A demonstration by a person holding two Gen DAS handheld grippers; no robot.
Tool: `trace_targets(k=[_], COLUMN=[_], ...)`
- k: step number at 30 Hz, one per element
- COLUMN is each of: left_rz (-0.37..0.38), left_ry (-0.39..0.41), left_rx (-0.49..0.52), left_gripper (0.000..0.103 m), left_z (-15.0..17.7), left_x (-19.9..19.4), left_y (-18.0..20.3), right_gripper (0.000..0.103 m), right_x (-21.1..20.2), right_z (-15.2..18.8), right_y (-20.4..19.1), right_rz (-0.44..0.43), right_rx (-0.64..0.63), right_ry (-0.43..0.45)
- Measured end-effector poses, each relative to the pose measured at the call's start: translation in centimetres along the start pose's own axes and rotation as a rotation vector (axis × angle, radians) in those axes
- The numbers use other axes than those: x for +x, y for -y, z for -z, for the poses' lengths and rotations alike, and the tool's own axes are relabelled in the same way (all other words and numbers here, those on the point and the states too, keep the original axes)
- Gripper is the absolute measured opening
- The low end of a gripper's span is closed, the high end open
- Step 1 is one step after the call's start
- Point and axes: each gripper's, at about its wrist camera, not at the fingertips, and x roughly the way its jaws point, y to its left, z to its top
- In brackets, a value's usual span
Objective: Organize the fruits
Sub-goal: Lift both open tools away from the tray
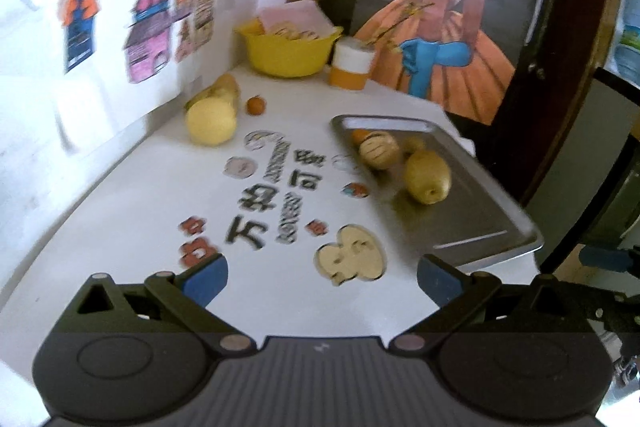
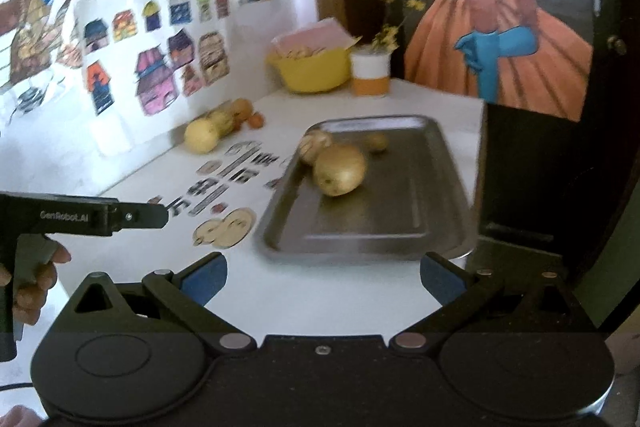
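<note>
A metal tray (image 1: 472, 223) (image 2: 400, 227) lies on the white table and holds a yellow-green pear (image 1: 427, 176) (image 2: 339, 169), a round tan fruit (image 1: 379, 149) (image 2: 314, 145) and a small fruit (image 2: 377, 141); a small orange (image 1: 359, 135) peeks out behind them. Near the wall lie a yellow round fruit (image 1: 211, 121) (image 2: 202, 135), a long yellowish fruit (image 1: 224, 87) (image 2: 222, 121) and a small orange fruit (image 1: 255, 105) (image 2: 256, 120). My left gripper (image 1: 322, 283) is open over the table's near part. My right gripper (image 2: 323, 279) is open just before the tray's near rim. Both hold nothing.
A yellow bowl (image 1: 289, 53) (image 2: 312, 71) and an orange-and-white cup (image 1: 352, 65) (image 2: 370, 73) stand at the back. Stickers (image 1: 276, 183) cover the tabletop. The left gripper's body (image 2: 80, 215) and a hand (image 2: 36, 279) show at the right view's left edge. The table edge drops off right of the tray.
</note>
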Motion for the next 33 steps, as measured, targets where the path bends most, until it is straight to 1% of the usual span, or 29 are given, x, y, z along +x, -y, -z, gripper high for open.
trace_targets(k=[7,12,18,22,27,33], left_rz=[-0.062,-0.109,-0.145,-0.164,-0.175,-0.175], left_ry=[-0.016,-0.016,-0.010,0.003,0.023,0.044], left_rx=[-0.037,-0.045,-0.051,-0.051,-0.060,-0.087], left_gripper=[0.103,0.103,0.103,0.103,0.103,0.103], left_z=[0.7,0.4,-0.3,-1.4,-3.0,-5.6], left_x=[-1.2,-1.9,-2.2,-1.9,-0.9,1.4], left_y=[-2.8,-4.5,-5.8,-6.5,-7.0,-7.5], right_gripper=[0.102,0.102,0.102,0.102,0.102,0.102], right_x=[1.0,1.7,2.7,3.5,4.5,7.0], right_z=[0.3,-0.1,-1.3,-3.0,-6.1,-10.1], right_y=[-2.7,-4.5,-6.1,-7.1,-7.9,-8.7], right_rz=[-0.067,-0.102,-0.153,-0.178,-0.208,-0.190], right_rx=[-0.022,-0.046,-0.056,-0.081,-0.113,-0.259], right_ry=[-0.052,-0.062,-0.067,-0.047,-0.004,0.050])
